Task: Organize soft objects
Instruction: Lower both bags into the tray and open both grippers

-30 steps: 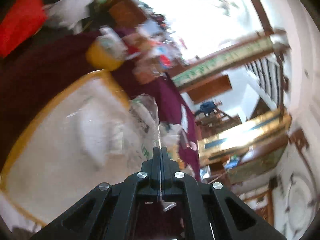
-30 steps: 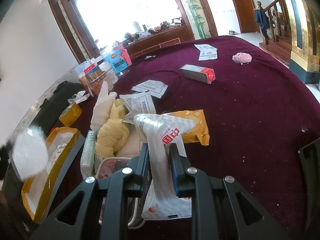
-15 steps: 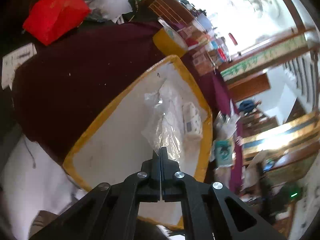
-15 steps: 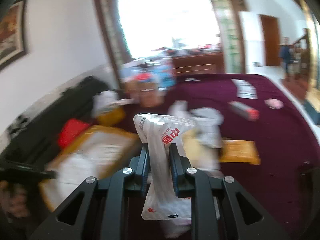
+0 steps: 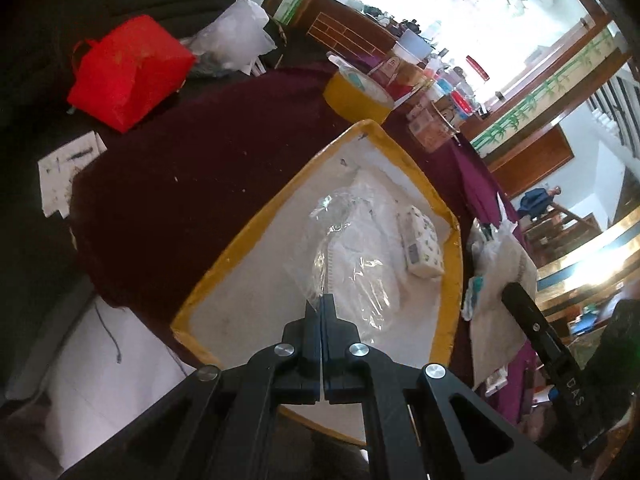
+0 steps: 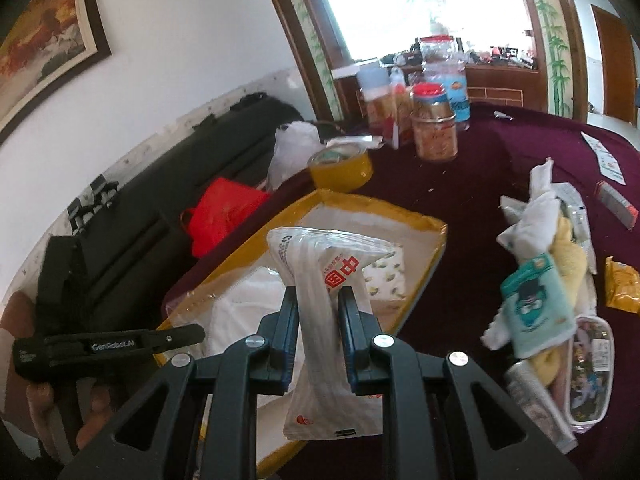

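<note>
The right gripper squeezes a white plastic packet with red letters between its fingers and holds it up over the yellow-rimmed tray. The left gripper has its fingers pressed tight together on the edge of a clear plastic bag, which lies inside the tray near the near end. A small pack of tissues already sits in the tray, close to its right rim. So the job looks partly done. More soft things still wait in a pile on the dark red tablecloth to the right of the tray: a white cloth, a yellow towel and a teal packet.
</note>
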The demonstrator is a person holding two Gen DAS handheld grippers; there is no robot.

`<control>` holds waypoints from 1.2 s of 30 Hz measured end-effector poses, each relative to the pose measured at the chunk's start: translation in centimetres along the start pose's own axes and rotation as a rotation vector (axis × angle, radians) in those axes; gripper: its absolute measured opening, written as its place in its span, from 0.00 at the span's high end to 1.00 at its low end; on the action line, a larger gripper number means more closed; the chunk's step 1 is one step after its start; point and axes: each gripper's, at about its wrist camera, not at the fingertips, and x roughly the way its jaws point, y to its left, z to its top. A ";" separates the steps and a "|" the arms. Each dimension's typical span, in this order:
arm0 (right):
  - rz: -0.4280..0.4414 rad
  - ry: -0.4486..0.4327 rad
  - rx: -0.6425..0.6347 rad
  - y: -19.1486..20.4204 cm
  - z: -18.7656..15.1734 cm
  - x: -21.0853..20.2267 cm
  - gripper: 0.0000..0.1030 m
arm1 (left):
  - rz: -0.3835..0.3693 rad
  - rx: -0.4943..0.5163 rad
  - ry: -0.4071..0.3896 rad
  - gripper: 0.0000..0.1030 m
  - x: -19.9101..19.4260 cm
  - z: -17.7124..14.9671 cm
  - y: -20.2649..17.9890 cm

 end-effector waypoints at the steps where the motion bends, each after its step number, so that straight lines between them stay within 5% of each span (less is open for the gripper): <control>1: 0.001 0.006 -0.004 0.4 -0.1 0.2 0.82 | 0.003 0.000 -0.001 1.00 0.0 0.0 0.0; 8: -0.018 0.055 -0.049 2.7 -0.5 3.3 0.82 | 0.116 0.062 0.010 1.00 0.9 -0.1 -0.6; 14: -0.028 0.124 -0.030 2.8 -1.0 6.5 0.81 | 0.135 0.141 0.039 1.00 1.1 -0.6 -1.5; 16: -0.026 0.138 -0.030 2.9 -1.3 6.9 0.77 | 0.145 0.154 0.032 0.90 0.8 -0.6 -1.5; 18: -0.014 0.144 -0.021 2.7 -1.4 6.8 0.57 | 0.137 0.156 0.024 0.75 0.3 -0.6 -1.4; 20: 0.004 0.103 0.003 2.3 -1.5 5.9 0.33 | 0.144 0.162 -0.011 0.41 -0.6 -0.8 -1.4; 22: 0.026 0.081 0.014 2.1 -1.5 5.0 0.33 | 0.145 0.176 -0.062 0.27 -1.6 -0.9 -1.6; 31: 0.051 -0.018 0.091 -2.4 -2.1 -0.9 0.30 | 0.147 0.276 -0.203 0.25 -3.9 -2.2 -5.2; 36: -0.038 -0.051 0.212 -7.9 -3.5 -5.3 0.16 | 0.017 0.378 -0.124 0.18 -2.7 -3.3 -9.2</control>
